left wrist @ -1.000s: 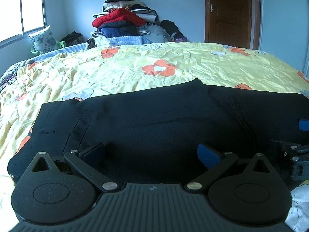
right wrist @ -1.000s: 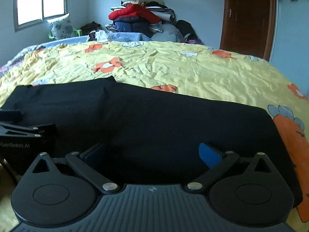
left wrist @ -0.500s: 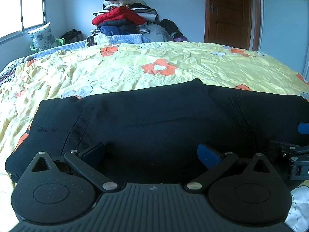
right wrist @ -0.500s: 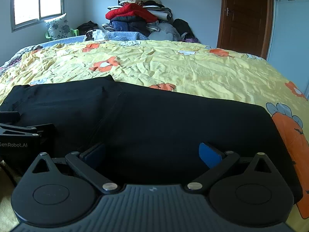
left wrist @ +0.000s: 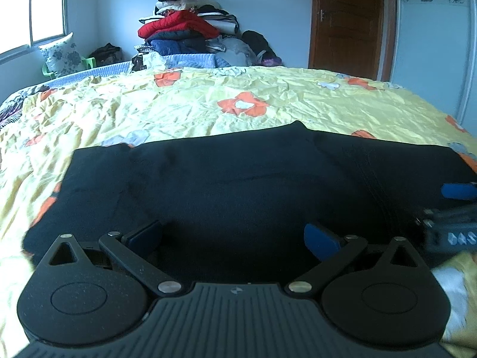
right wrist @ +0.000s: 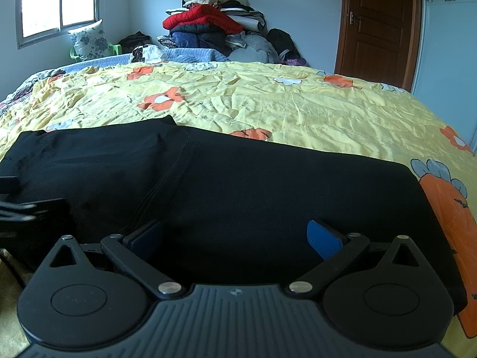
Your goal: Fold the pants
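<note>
Black pants (left wrist: 238, 179) lie flat, folded into a wide band, on the near part of the bed; they also show in the right wrist view (right wrist: 268, 191). My left gripper (left wrist: 234, 237) is open and empty, its blue pads spread over the pants' near edge. My right gripper (right wrist: 235, 235) is open and empty too, over the near edge further right. The right gripper shows at the right edge of the left wrist view (left wrist: 453, 223). The left gripper shows at the left edge of the right wrist view (right wrist: 26, 211).
The bed has a yellow cover with orange flowers (left wrist: 208, 110). A pile of clothes (left wrist: 190, 38) stands at the far side by the wall. A brown door (left wrist: 348, 21) is at the far right, a window (right wrist: 59, 0) at the far left.
Both grippers have drawn back and risen a little; the pants look slightly further off and lower in view. Both stay open. The pants have not moved.
</note>
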`<state>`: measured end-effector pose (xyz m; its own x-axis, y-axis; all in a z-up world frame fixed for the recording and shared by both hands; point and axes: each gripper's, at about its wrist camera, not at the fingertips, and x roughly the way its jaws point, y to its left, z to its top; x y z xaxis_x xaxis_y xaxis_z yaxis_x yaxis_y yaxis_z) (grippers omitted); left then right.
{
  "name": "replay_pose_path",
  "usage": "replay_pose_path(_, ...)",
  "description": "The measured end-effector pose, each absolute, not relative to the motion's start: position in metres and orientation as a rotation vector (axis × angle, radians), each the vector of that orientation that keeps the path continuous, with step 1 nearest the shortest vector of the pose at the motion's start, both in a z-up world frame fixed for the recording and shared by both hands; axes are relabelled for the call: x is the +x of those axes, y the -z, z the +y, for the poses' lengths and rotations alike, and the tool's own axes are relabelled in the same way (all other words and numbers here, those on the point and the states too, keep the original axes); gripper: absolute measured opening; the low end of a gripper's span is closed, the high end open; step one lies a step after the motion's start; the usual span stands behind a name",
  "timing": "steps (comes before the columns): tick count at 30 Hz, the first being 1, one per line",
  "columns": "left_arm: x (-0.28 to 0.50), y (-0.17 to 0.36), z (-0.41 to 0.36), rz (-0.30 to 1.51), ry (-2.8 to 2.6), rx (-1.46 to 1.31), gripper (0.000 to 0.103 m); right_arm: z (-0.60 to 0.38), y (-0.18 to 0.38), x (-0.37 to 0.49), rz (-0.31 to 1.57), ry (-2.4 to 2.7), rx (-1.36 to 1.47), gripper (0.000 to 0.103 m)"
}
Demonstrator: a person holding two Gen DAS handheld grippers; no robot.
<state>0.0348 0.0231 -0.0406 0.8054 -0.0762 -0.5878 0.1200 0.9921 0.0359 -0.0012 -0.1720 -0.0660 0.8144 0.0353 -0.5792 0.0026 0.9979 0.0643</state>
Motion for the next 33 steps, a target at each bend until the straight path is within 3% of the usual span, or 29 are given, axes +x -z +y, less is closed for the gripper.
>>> replay_pose_path(5,0.003,0.025,0.066,0.595,0.064,0.057,0.103,-0.156,0.054,-0.012,0.572,-0.018,0.026,0.103)
replay_pose_path(10,-0.004,0.013,0.124,0.625,-0.057,-0.034,0.102,-0.090,0.025,-0.036,0.380,-0.203,-0.266,0.103)
replay_pose_path(19,0.015,0.001,0.221,0.745,-0.113,-0.446,0.102,0.041,0.018,-0.039,0.293,-0.454,-0.600,0.103)
replay_pose_path(21,0.018,0.001,0.230,0.766,-0.093,-0.510,0.102,0.066,0.025,-0.044,0.276,-0.499,-0.693,0.094)
replay_pose_path(26,0.030,0.009,0.241,0.830,-0.015,-0.625,0.102,0.111,0.047,-0.045,0.293,-0.565,-0.866,0.053)
replay_pose_path(33,0.044,0.027,0.246,0.897,0.102,-0.790,0.102,0.131,0.066,-0.042,0.269,-0.545,-0.993,0.037)
